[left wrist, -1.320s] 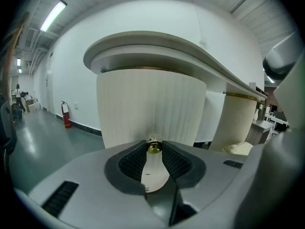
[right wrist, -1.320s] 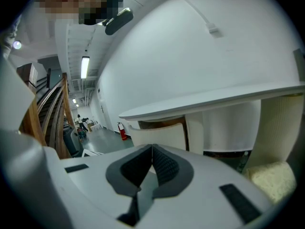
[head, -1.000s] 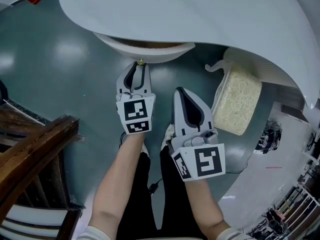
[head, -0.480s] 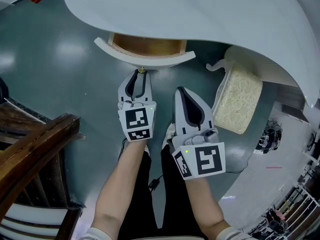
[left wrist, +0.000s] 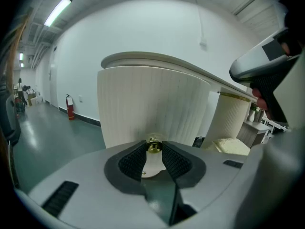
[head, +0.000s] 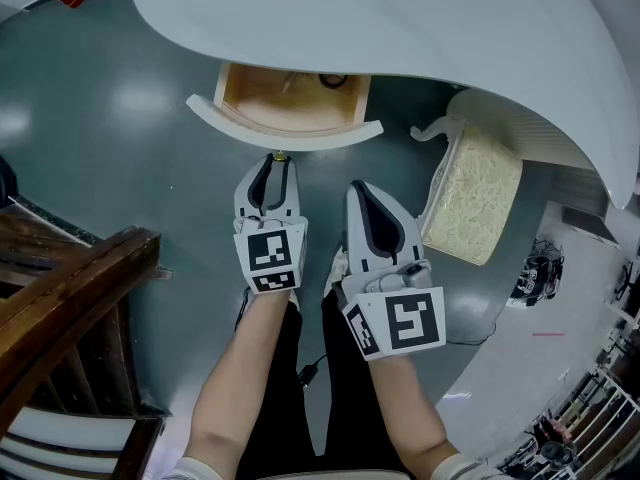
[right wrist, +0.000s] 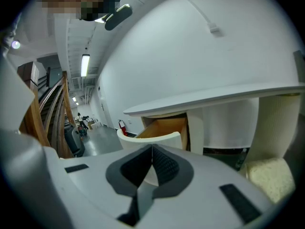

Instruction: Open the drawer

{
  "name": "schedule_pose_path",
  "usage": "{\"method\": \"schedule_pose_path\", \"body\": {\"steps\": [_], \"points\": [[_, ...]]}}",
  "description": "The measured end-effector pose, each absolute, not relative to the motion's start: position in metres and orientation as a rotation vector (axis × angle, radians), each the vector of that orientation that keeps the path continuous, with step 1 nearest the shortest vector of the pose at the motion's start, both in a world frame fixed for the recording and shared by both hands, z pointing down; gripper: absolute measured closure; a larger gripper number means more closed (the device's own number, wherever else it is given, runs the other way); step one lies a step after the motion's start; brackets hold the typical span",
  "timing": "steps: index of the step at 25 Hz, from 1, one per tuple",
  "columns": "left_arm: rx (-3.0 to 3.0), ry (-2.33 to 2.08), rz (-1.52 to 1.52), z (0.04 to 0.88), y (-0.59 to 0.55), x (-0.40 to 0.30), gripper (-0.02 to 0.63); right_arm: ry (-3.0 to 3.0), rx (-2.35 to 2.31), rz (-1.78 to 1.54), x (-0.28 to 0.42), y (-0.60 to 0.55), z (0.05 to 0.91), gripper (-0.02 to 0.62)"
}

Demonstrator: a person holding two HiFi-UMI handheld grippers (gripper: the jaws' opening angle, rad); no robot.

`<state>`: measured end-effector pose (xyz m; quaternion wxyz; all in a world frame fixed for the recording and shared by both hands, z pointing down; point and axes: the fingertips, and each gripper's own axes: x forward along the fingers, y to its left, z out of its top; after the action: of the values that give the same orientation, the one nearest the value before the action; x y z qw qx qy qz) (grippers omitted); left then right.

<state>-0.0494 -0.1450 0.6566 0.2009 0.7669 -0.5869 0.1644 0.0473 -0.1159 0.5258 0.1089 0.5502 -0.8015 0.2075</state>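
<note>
Left claw (head: 277, 160) grips brass knob (left wrist: 153, 146), aligned for straight pull; drawer (head: 290, 136) partly out of desk (head: 420, 28). Right claw (right wrist: 151, 152) clenched empty, parked aside.

Glossy grey-green floor (head: 110, 108) all around you, catching the ceiling lights. At your left, a dark wooden stair rail (head: 70, 298) cuts across the corner. A white tabletop (head: 420, 28) curves over the top of your view. Partly under its right edge sits a cream chair (head: 472, 203) with a nubbly seat. Far back by the wall, a red fire extinguisher (left wrist: 70, 112) stands on the floor. Off to your lower right there's cluttered shelving (head: 590, 418), too small to read. Overhead, a strip light (left wrist: 58, 11) glows.
</note>
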Motion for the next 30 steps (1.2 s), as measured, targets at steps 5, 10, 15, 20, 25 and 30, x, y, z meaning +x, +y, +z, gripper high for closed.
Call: {"method": "schedule_pose_path", "body": {"steps": [5,10,15,20,25,30], "points": [[2.139,-1.632,0.465,0.656,-0.138,-0.049,0.502,-2.34,1.617,0.637,0.048,-0.109,0.53,0.581],[2.142,-1.627,0.471,0.657,-0.122,-0.054,0.502,-2.346,1.614,0.634,0.042,-0.097,0.53,0.581],[2.128,-1.605,0.479,0.658,-0.117,-0.053,0.502,-2.341,1.614,0.642,0.042,-0.093,0.53,0.581],[2.12,-1.601,0.498,0.661,-0.11,-0.055,0.502,-2.332,1.612,0.654,0.042,-0.086,0.533,0.581],[2.129,-1.588,0.494,0.66,-0.097,-0.058,0.502,-2.334,1.606,0.642,0.038,-0.077,0.531,0.581],[2.133,-1.575,0.509,0.66,-0.096,-0.058,0.502,-2.333,1.6,0.652,0.039,-0.08,0.531,0.581]]}}
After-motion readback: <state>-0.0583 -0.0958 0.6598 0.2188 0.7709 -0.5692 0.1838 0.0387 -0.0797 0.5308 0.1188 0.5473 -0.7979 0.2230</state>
